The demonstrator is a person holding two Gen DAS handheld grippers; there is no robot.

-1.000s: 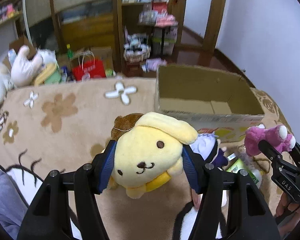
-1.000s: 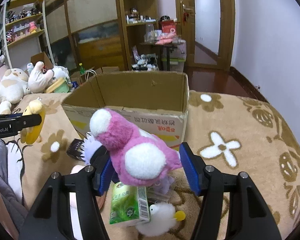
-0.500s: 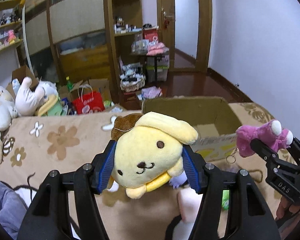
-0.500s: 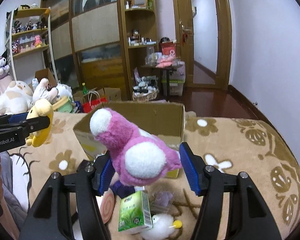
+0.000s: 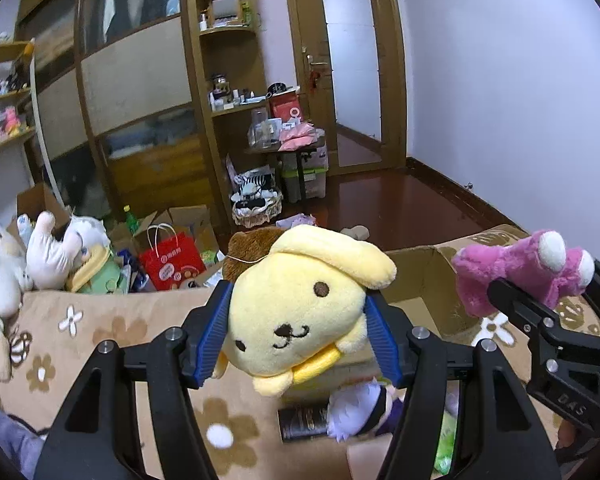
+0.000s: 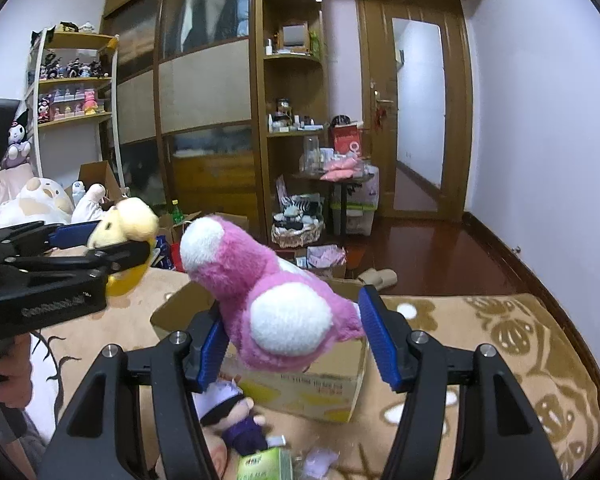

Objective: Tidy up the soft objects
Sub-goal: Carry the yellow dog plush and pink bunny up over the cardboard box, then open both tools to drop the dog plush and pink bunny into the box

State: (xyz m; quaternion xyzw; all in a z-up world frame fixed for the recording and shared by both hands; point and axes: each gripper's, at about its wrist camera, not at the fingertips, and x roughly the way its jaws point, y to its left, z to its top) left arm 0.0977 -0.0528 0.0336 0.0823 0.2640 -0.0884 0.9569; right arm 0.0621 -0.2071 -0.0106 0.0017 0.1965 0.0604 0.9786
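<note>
Yellow plush's (image 5: 300, 316) face: left-only.

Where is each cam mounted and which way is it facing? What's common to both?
Left wrist: on the left gripper, looking along its fingers at the yellow dog plush it clamps; the right gripper shows at the right edge.
Right wrist: on the right gripper, looking along its fingers at the pink plush it clamps; the left gripper and part of a hand show at left.
Shared: both plushes, cardboard box, flowered blanket, wooden door.
</note>
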